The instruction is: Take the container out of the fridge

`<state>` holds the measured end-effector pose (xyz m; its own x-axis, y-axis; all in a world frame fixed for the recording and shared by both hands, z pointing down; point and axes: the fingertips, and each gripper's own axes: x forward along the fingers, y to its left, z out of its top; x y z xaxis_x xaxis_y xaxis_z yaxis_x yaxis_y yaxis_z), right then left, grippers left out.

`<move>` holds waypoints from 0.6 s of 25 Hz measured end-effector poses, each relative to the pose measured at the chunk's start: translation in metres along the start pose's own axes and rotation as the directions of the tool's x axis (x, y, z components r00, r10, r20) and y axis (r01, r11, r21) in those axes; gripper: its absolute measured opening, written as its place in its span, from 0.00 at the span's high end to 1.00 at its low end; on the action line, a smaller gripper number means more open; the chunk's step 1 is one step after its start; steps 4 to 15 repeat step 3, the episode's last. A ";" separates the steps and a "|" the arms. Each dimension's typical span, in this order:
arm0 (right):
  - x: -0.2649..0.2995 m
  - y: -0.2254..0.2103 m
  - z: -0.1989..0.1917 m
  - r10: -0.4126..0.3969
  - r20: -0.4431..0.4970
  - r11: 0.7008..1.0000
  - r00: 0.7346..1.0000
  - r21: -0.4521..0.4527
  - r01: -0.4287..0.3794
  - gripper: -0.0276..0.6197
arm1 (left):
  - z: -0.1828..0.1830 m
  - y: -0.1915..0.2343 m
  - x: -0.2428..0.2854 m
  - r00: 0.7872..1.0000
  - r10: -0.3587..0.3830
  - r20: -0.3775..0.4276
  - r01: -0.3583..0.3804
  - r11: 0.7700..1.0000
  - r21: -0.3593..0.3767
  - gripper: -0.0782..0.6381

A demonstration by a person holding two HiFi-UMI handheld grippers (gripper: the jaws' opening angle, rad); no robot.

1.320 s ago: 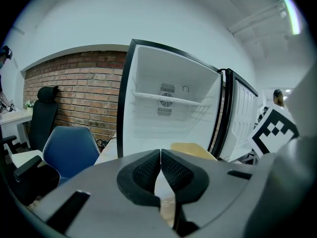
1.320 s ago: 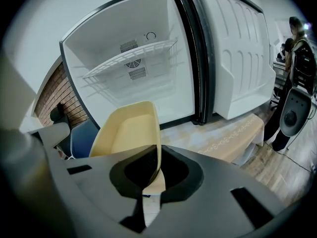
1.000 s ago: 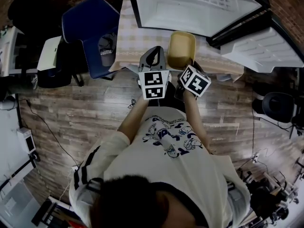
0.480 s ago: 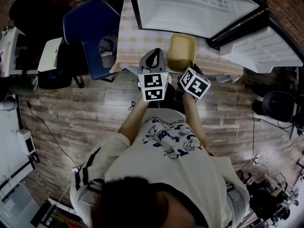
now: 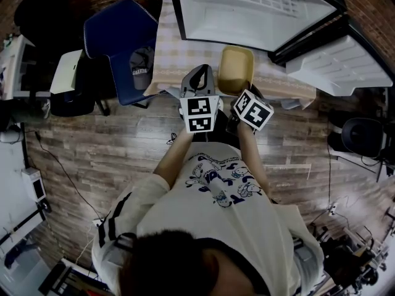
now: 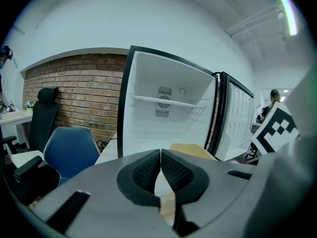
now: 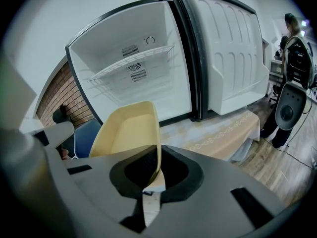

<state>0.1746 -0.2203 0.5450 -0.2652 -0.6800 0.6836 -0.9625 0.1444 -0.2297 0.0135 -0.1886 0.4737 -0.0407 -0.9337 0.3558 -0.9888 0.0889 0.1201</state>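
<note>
A small white fridge (image 5: pixel 259 11) stands wide open on a table covered with a pale checked cloth (image 5: pixel 179 54), seen from above. Its door (image 5: pixel 336 63) swings out to the fridge's right side. Inside the fridge a single wire shelf (image 7: pixel 131 63) crosses the bare white cavity.

Left of the fridge, beside the table, is a blue chair (image 5: pixel 117 36) with a dark cap (image 5: pixel 141 66) lying on its seat. A wood-plank floor (image 5: pixel 111 147) spreads below the table, on the side away from the fridge.

A person in a pale printed shirt (image 5: pixel 216 227) stands on that floor facing the fridge, arms stretched toward it, one gripper in each hand.

The container (image 7: pixel 126 130) — a shallow, pale yellow tub with rounded corners — is outside the fridge, just in front of its open cavity, over the near edge of the table. Whether it rests on the cloth or is lifted cannot be told.

The right gripper (image 7: pixel 154 167) pinches the container's near wall: the thin yellow rim runs down between its two dark pads, one pad inside the tub and one outside.

The left gripper (image 6: pixel 161 155) is held just left of the container, pointing at the fridge — its jaws are pressed together tip to tip with nothing between them.
</note>
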 end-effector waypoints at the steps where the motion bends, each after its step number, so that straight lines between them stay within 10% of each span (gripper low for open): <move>1: 0.000 0.000 -0.001 0.001 -0.001 1.000 1.000 0.000 -0.001 0.89 | 0.000 0.000 0.000 1.000 0.000 0.000 0.000 1.000 0.001 0.86; 15: -0.001 0.001 -0.003 0.002 -0.003 1.000 1.000 0.001 -0.002 0.89 | 0.000 0.000 -0.001 1.000 -0.001 0.002 0.001 1.000 0.003 0.86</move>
